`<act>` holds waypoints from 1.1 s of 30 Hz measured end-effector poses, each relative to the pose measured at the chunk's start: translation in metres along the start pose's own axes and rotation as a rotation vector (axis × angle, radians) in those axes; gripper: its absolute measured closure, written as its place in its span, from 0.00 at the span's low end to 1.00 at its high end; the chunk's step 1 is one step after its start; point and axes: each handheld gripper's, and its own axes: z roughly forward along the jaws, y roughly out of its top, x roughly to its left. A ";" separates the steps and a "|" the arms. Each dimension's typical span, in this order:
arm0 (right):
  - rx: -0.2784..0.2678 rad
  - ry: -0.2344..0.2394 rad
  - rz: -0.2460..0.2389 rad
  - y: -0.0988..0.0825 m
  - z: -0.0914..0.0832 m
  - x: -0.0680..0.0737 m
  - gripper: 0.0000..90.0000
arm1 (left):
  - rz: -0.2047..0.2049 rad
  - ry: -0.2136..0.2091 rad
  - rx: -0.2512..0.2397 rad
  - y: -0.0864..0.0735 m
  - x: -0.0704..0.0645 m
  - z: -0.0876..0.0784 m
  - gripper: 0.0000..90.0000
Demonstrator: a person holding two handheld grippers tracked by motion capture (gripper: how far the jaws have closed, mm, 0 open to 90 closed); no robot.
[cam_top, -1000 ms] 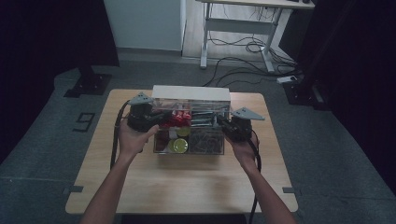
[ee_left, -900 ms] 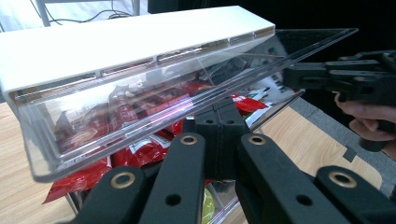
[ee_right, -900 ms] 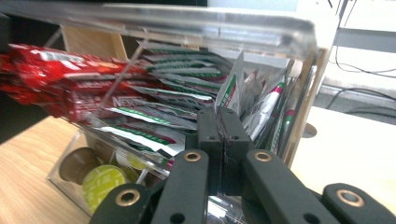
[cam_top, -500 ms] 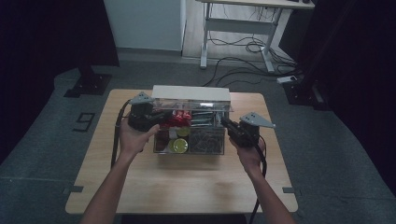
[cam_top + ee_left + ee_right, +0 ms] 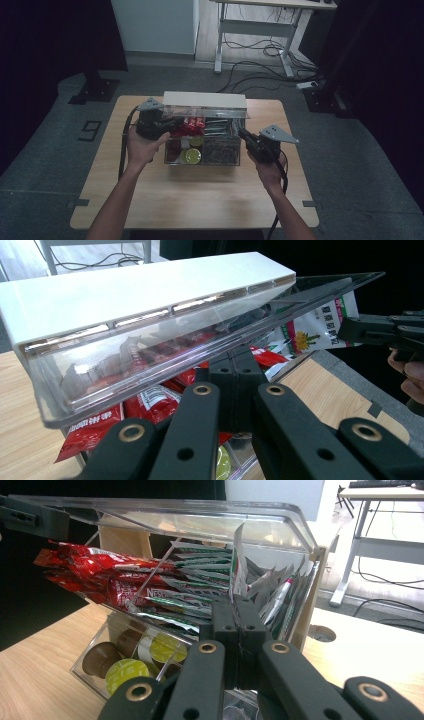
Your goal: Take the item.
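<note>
At the near right the right gripper [image 5: 246, 135], pressed together and empty, is kept beside the clear organiser [image 5: 205, 156] mid-table; farther left the left gripper [image 5: 176, 122], likewise closed, props its lid [image 5: 210, 114]. Lowering seems next, calling for a slow descent

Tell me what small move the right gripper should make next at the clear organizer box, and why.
Probably ease the right gripper forward, opening it near the sachets. Its jaws are shut on nothing, beside the clear organizer box, whose lid is tilted up with the left gripper, also shut, at its edge, so the contents look reachable.
</note>
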 end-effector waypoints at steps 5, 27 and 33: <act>-0.027 0.006 0.009 -0.001 -0.007 -0.001 0.99 | 0.000 0.003 -0.001 0.000 0.000 0.000 1.00; -0.116 -0.004 0.016 -0.003 -0.041 -0.007 0.99 | 0.000 0.005 0.002 0.001 0.000 0.001 1.00; -0.123 0.001 0.017 -0.003 -0.050 -0.008 0.99 | 0.001 0.005 0.007 0.001 0.000 0.003 1.00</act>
